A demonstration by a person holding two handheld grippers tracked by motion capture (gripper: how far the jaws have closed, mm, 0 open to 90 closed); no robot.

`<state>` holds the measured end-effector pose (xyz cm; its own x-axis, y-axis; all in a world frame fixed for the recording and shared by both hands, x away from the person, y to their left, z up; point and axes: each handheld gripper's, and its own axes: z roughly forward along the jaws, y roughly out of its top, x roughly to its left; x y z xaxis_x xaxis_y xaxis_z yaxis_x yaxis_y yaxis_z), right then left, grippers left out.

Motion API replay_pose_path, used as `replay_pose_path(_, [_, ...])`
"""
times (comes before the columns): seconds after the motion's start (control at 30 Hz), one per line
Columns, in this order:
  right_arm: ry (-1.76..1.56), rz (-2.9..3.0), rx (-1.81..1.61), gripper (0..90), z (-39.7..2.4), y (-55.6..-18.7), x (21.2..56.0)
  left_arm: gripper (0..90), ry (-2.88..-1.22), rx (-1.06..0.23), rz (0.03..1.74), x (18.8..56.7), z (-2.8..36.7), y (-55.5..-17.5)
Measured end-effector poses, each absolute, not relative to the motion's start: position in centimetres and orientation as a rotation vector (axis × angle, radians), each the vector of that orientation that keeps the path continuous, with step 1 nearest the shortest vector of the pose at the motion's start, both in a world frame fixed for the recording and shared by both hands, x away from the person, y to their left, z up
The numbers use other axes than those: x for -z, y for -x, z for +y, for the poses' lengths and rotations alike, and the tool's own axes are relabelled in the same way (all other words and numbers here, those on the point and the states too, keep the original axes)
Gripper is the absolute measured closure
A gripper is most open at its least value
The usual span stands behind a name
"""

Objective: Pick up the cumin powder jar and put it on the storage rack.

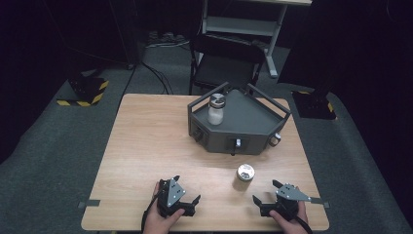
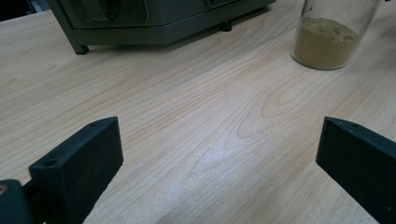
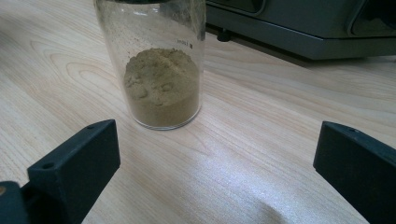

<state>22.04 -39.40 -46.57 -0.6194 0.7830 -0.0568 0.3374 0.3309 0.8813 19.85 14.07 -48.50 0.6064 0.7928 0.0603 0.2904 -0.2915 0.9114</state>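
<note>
Two grippers rest at the near table edge, both with jaws spread and empty. We see the brown-powder jar standing upright between them, just ahead of the right gripper, which we judge nearer than the left gripper.

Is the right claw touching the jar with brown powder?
Apart. In the right gripper view, bare table lies between the open right claw and the jar.
</note>
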Motion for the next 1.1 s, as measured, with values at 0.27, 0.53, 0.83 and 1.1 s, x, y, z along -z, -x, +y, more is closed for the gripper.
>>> replay_pose_path(0.27, [-0.989,2.105,-1.250,0.4,-39.4,-21.9,46.7,1.0,-1.858,-0.640,0.866,48.5,14.1,-19.9])
replay_pose_path(0.53, [-0.977,2.082,-1.279,0.4,-39.2,-21.3,46.4,1.0,-1.858,-0.641,0.866,48.5,14.1,-19.9])
replay_pose_path(0.83, [-0.978,2.044,-1.322,0.4,-38.6,-20.7,46.1,1.0,-1.851,-0.639,0.859,48.6,14.2,-19.8])
replay_pose_path(1.1, [-0.956,2.008,-1.345,0.3,-37.4,-20.3,45.8,1.0,-1.850,-0.634,0.856,48.6,14.4,-19.8])
